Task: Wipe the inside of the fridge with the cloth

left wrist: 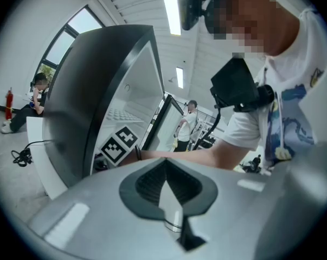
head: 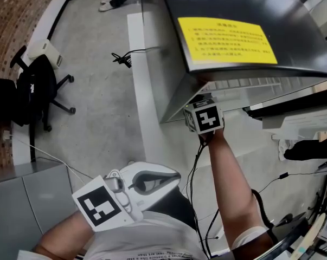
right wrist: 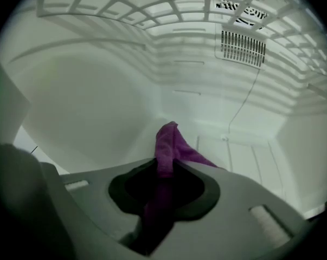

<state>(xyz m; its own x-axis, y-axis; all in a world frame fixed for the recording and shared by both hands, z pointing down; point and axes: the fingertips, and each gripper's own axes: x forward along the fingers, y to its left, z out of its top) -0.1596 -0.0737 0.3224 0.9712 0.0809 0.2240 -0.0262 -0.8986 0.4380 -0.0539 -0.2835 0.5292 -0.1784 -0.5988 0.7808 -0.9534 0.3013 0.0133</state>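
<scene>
Holding our left gripper (head: 152, 180) at the lower left of the head view, outside the fridge (head: 228, 15), we are pressing its jaws together on nothing. Further right, our right gripper (right wrist: 166, 169) is pinching the purple cloth (right wrist: 171, 142) inside the fridge, and the cloth is pointing up toward the back wall (right wrist: 206, 104).

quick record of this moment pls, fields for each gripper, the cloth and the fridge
left gripper: jaws together, nothing between them, held outside the fridge
right gripper: inside the fridge, jaws shut on the cloth
cloth: purple, sticks out past the jaws toward the back wall; contact with a wall cannot be told
fridge: dark outside, white inside
yellow label: on the fridge's dark outer face
wire shelf: above the right gripper
vent: upper right of the back wall
</scene>
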